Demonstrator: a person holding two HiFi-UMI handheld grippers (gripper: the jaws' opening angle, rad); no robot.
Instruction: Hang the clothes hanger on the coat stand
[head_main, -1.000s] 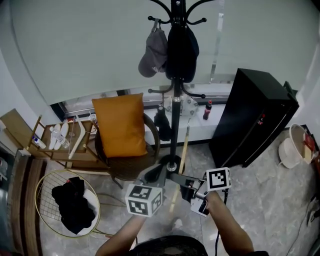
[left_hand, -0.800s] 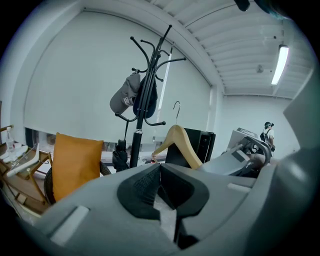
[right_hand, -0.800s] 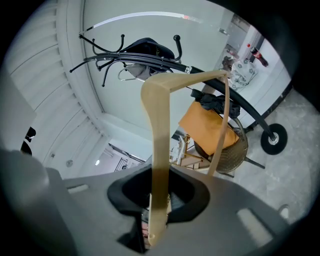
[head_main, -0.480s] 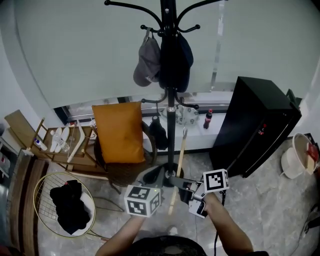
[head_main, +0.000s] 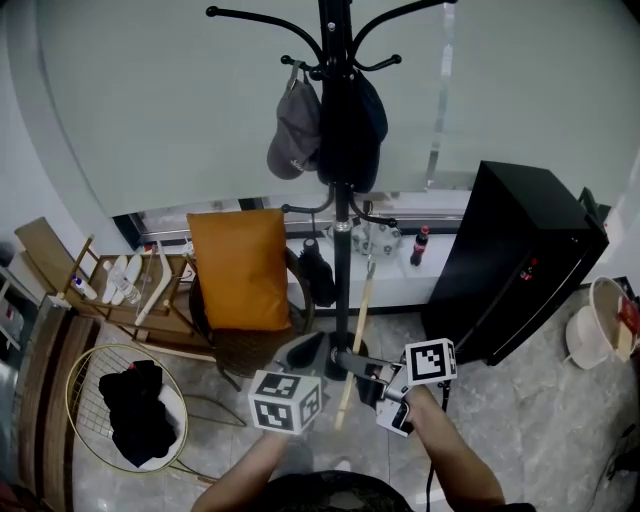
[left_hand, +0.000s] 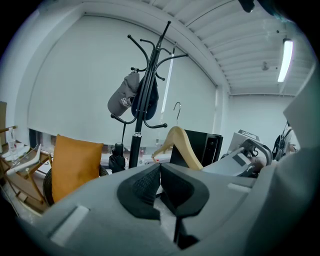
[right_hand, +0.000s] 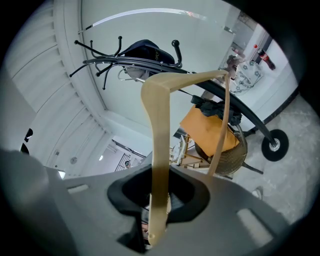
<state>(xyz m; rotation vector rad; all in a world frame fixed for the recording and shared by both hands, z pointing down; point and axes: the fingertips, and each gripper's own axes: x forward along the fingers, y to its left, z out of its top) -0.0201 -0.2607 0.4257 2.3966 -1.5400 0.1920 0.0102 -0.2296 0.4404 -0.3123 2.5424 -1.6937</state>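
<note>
The right tongs (right_hand: 159, 192) are clamped on one arm of the wooden hanger (right_hand: 156, 125), held low near the foot of the stand (head_main: 341, 230), well below its hooks. The left tongs (left_hand: 160, 181) are pressed together, empty. Gripped by one arm only, the hanger may pivot or slip during the lift, and its hook could snag the caps (head_main: 290, 130) or miss a prong

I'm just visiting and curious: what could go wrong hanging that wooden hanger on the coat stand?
The right gripper pinches only one arm of the wooden hanger, so it might twist or slip. A grey cap and a dark cap crowd the coat stand; the hanger could knock them off.
</note>
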